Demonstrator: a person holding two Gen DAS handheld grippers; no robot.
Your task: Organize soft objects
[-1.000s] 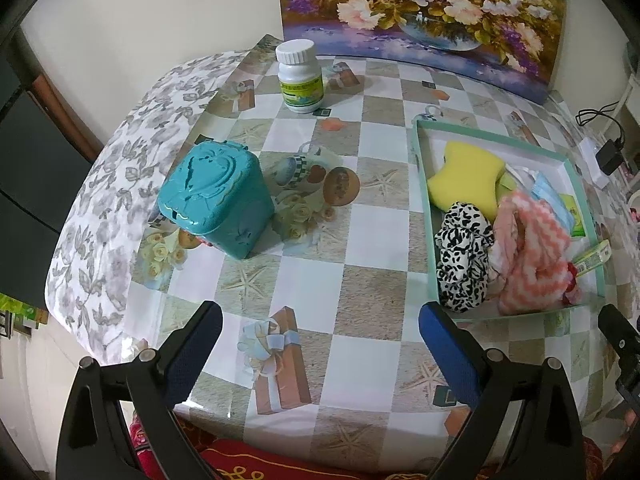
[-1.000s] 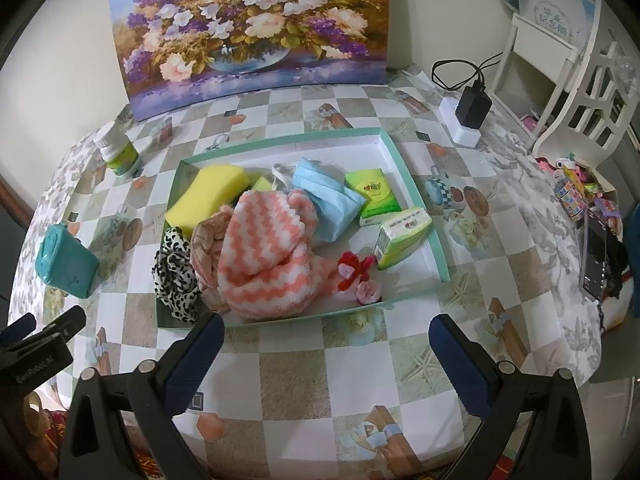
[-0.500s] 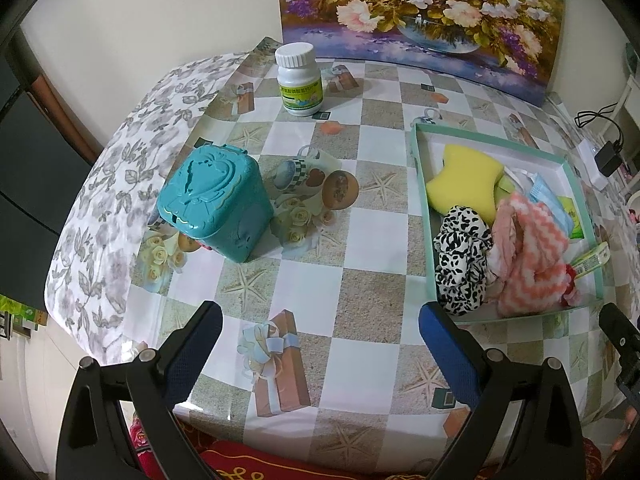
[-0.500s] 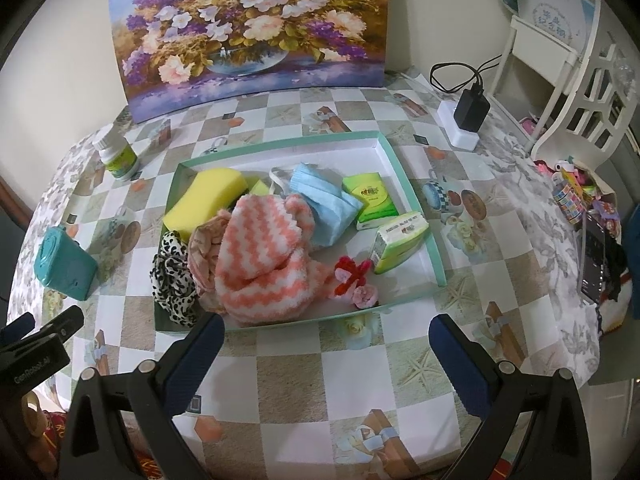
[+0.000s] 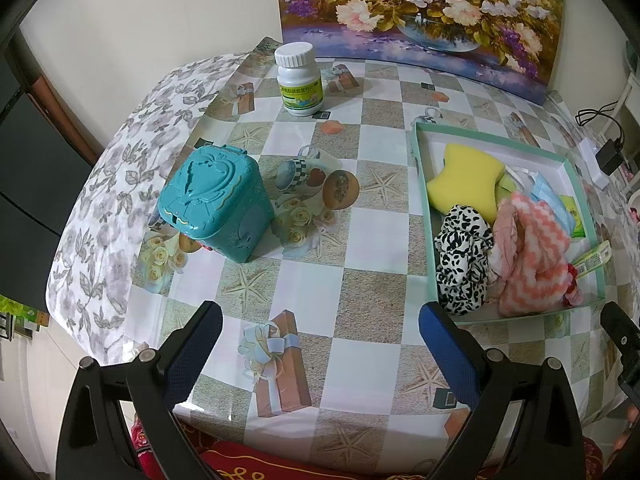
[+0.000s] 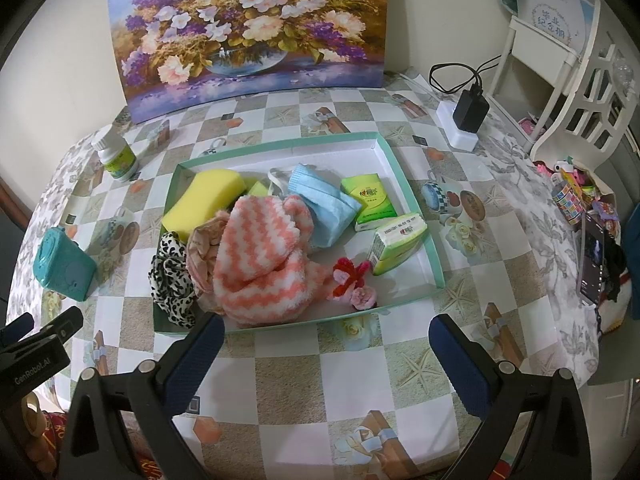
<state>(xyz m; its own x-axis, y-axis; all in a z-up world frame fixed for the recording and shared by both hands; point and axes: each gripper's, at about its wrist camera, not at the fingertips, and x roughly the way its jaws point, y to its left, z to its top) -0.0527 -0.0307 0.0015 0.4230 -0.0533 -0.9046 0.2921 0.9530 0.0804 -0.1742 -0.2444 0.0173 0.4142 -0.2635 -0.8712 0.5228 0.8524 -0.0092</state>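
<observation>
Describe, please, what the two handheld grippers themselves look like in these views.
Both the left gripper and right gripper have glossy black plastic arms with silver screws, ending in blue textured fingertips. The left gripper's black body, seen from the right wrist camera, carries white "GenRobot.AI" lettering.

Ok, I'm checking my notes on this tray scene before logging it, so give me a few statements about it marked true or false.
1. The yellow sponge lies inside the tray. True.
2. The teal box sits in the tray. False: it stands on the tablecloth, outside the tray.
3. The right gripper is shut on the striped cloth. False: its jaws are open and empty, short of the tray.
4. The white bottle stands upright near the painting. True.
5. The left gripper holds the leopard-print scrunchie. False: it is open, holding nothing.
</observation>
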